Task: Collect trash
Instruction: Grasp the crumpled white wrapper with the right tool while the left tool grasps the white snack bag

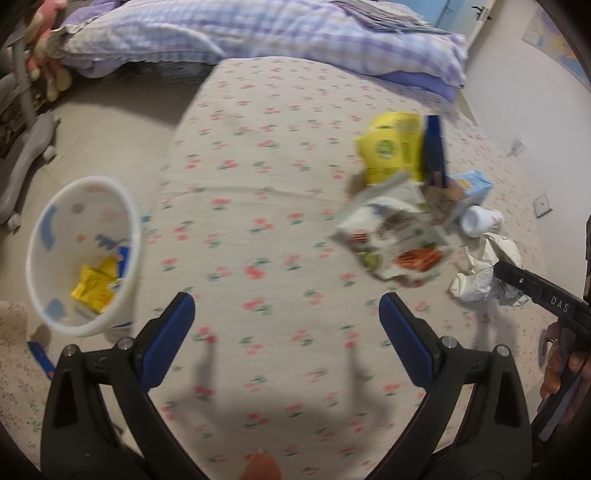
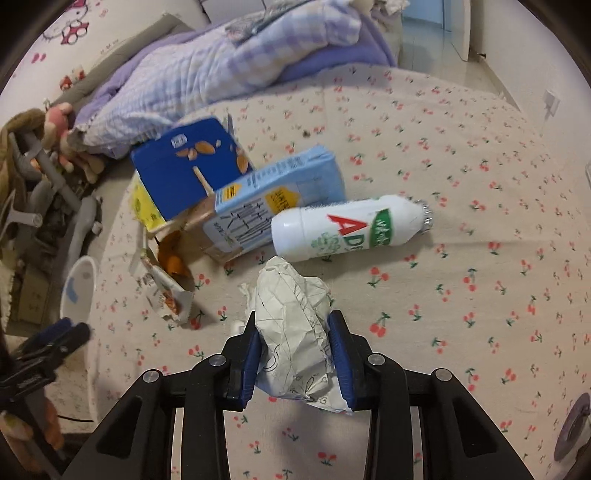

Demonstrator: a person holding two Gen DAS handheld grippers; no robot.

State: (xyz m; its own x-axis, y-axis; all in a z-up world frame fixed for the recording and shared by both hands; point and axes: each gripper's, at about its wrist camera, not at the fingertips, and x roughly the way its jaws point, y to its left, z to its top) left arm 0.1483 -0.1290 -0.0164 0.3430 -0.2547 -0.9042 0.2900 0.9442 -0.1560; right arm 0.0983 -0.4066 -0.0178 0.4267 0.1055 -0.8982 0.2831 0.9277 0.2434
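Note:
My right gripper is shut on a crumpled white paper ball over the cherry-print bed; the ball also shows in the left wrist view. Ahead lie a white bottle, a light blue carton, a dark blue carton with a yellow side, and a white snack wrapper. My left gripper is open and empty above the bed. A white trash bin stands on the floor to its left, with yellow and blue wrappers inside.
A purple checked quilt is heaped at the bed's far end. A grey chair base and plush toys stand on the floor left of the bed. The wall runs along the right.

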